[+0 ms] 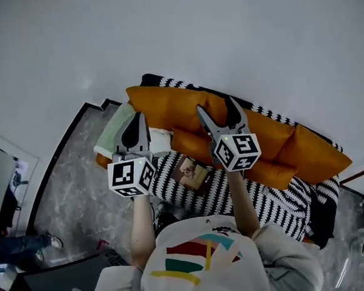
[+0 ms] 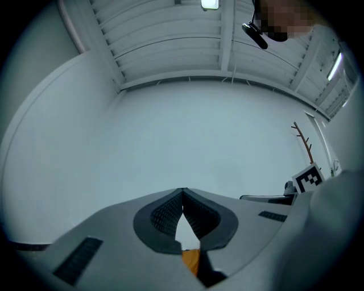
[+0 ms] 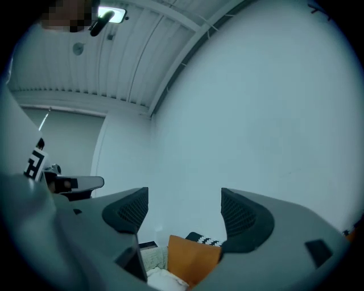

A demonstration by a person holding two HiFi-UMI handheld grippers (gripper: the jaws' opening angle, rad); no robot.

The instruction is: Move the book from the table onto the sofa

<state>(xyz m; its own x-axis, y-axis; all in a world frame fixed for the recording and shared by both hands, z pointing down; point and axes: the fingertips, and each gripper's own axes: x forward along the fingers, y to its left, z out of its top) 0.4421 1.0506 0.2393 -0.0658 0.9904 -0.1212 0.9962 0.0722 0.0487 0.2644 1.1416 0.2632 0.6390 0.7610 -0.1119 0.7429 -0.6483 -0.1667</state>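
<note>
White T-shirt point(image 1: 199, 281); red, green, yellow stripe print. Grey left tool point(image 1: 139, 117), right tool point(image 1: 214, 105): black ribbed pads point(image 3: 242, 213), black-white marker cubes point(image 1: 131, 175).

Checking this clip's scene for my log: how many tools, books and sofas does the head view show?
tools: 2 (left tool, right tool)
book: 1
sofa: 1
total: 4

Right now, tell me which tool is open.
The right tool: its jaws stand wide apart, empty, while the left tool has jaws meeting at the tips.
</note>
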